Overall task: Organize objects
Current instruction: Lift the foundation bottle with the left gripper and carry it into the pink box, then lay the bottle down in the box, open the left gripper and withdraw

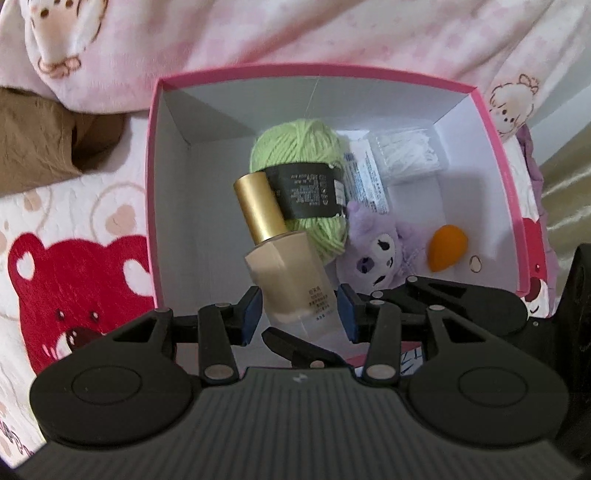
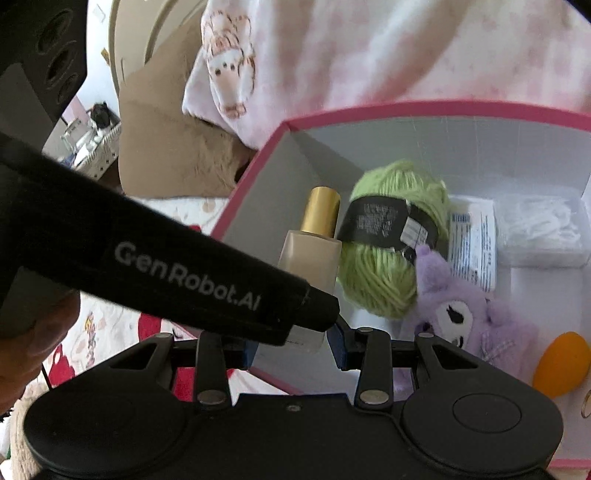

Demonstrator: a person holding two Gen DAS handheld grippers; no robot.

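Found the foundation bottle [image 1: 284, 273] clamped low on its beige glass body between the blue pads [image 1: 252, 314] of the left gripper [image 1: 301, 314]. Jaws narrowed onto it, one pad against each side. Held tilted, gold cap [image 1: 258, 206] leaning up and left. Positioned over the near left part of the pink box [image 1: 317, 70], cap overlapping the black label band of the green yarn ball [image 1: 295, 147]. Cannot tell from either view whether the bottle's base touches the box floor.

Confirmed from the right wrist view: same bottle [image 2: 310, 258] just beside the yarn [image 2: 384, 273], close to the box's left wall, with the left gripper's black body [image 2: 166, 266] crossing in front of its lower half.

Right gripper [image 2: 295, 349] recorded with jaws parted, gripping nothing, poised at the near rim of the box [image 2: 443, 107].

Logged inside the box, right of the yarn: a white printed packet [image 1: 365, 177], a clear case of cotton swabs [image 1: 406, 151] toward the far right corner, a purple plush toy [image 1: 373, 254] touching the yarn's lower end, and an orange makeup sponge [image 1: 445, 249] lying apart on the white floor.

Box resting on bedding printed with a red bear [image 1: 74, 280]; pale pink blanket [image 1: 295, 29] bunched behind it.
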